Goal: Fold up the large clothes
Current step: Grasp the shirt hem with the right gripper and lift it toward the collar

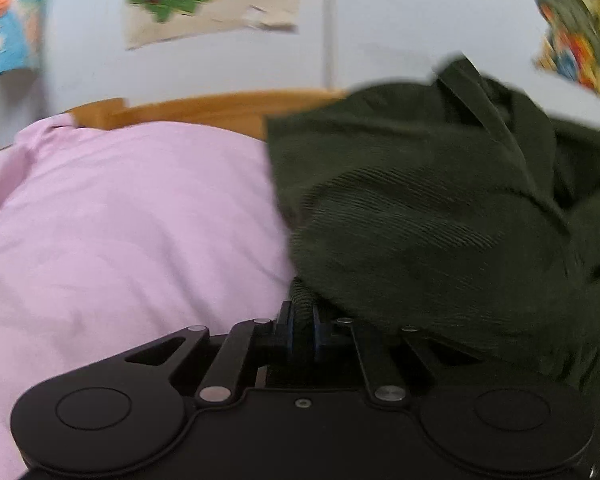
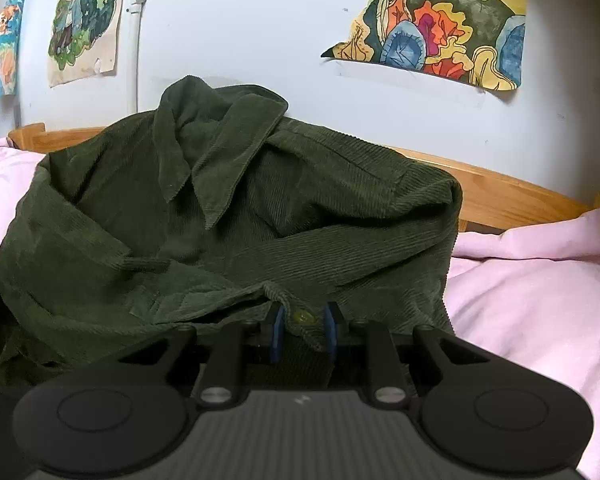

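A dark green corduroy shirt (image 2: 228,216) lies bunched on a pink bed cover (image 2: 540,304), collar up toward the wall. My right gripper (image 2: 303,326) is shut on the shirt's buttoned front edge, a button showing between the blue pads. In the left wrist view the same shirt (image 1: 440,208) fills the right half, blurred. My left gripper (image 1: 302,328) is shut on a fold of the shirt's fabric at its near edge, with the cloth draped over the right finger.
The pink bed cover (image 1: 120,232) spreads to the left. A wooden bed frame (image 2: 508,192) runs along the white wall behind. Paper drawings (image 2: 440,24) hang on the wall.
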Action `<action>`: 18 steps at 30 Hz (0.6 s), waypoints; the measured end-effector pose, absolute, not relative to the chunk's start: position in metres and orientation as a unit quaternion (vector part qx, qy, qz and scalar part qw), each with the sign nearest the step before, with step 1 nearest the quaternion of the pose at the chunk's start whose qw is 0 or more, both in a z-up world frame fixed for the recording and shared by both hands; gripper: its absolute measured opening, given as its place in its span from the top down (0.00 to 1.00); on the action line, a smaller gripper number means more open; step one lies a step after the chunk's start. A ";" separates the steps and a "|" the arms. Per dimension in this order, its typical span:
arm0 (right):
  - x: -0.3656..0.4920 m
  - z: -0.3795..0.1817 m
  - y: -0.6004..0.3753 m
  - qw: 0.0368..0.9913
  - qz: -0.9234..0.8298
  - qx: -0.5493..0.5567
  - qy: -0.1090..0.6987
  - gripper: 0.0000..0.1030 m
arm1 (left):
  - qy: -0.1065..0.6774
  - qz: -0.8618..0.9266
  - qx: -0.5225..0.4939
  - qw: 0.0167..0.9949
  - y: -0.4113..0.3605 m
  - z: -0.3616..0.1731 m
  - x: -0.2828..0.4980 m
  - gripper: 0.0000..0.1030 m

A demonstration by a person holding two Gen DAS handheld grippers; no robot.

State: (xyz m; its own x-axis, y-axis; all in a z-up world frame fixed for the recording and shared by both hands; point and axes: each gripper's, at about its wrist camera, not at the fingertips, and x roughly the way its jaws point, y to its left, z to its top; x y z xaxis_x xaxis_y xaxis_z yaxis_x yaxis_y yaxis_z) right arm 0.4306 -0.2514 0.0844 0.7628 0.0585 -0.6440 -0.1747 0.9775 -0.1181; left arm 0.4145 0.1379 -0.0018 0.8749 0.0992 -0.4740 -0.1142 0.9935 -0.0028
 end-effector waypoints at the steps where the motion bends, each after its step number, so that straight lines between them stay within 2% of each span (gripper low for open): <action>1: 0.431 0.084 -0.252 0.935 0.063 -0.088 0.338 0.77 | 0.242 0.061 -0.026 0.968 0.145 0.001 0.412 0.93; 8: 0.435 0.070 -0.248 0.921 0.074 -0.109 0.367 0.77 | 0.276 0.090 -0.088 0.953 0.174 0.002 0.419 0.94; 10: 0.436 0.065 -0.247 0.919 0.067 -0.119 0.370 0.76 | 0.280 0.080 -0.075 0.954 0.168 0.005 0.416 0.90; 11: 0.435 0.065 -0.246 0.919 0.063 -0.123 0.368 0.70 | 0.279 0.076 -0.067 0.955 0.165 0.007 0.410 0.87; 12: 0.434 0.066 -0.247 0.921 0.059 -0.129 0.363 0.58 | 0.273 0.076 -0.061 0.957 0.163 0.010 0.405 0.72; 13: 0.432 0.068 -0.247 0.923 0.058 -0.133 0.357 0.53 | 0.265 0.073 -0.055 0.960 0.160 0.012 0.397 0.51; 15: 0.426 0.073 -0.249 0.929 0.064 -0.138 0.337 0.32 | 0.241 0.067 -0.047 0.967 0.154 0.019 0.383 0.28; 18: 0.416 0.076 -0.248 0.933 0.075 -0.153 0.316 0.16 | 0.211 0.056 -0.023 0.976 0.145 0.034 0.380 0.25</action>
State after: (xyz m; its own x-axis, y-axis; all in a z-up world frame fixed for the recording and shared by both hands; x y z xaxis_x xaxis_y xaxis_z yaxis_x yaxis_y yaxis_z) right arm 0.4156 -0.2485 0.0760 0.7891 0.0439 -0.6127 -0.2376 0.9416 -0.2386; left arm 0.3798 0.1451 0.0335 0.9048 0.1005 -0.4138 -0.1195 0.9926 -0.0202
